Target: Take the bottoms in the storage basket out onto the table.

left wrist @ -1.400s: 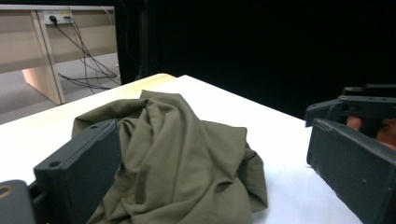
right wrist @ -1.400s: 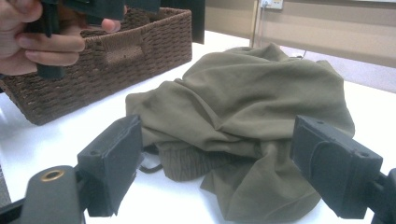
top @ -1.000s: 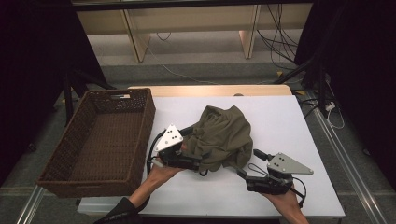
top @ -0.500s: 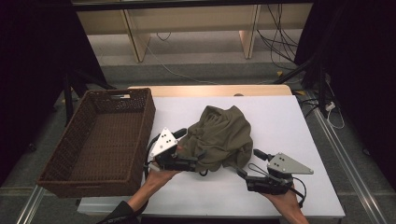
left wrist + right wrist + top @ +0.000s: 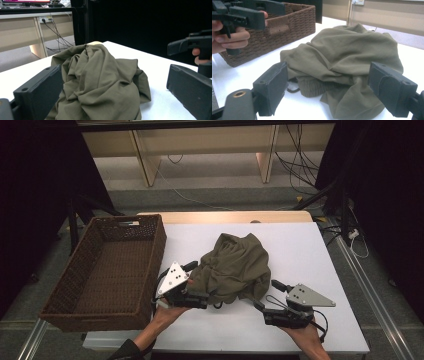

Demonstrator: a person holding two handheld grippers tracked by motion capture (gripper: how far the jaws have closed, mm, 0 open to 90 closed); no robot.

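Olive garment (image 5: 233, 267) sits bunched mid-surface, just right of the wicker basket (image 5: 107, 265); my left gripper (image 5: 192, 282) is at its near-left edge with jaws wide open and cloth already between them, nothing clamped, and my right gripper (image 5: 265, 295) is just off its near-right edge, jaws also wide and empty. I'd push the left deeper so the jaws straddle a thick fold rather than one loose layer, then close. Right should bite the ribbed hem (image 5: 317, 88) near the surface so the bundle lifts evenly toward the basket.
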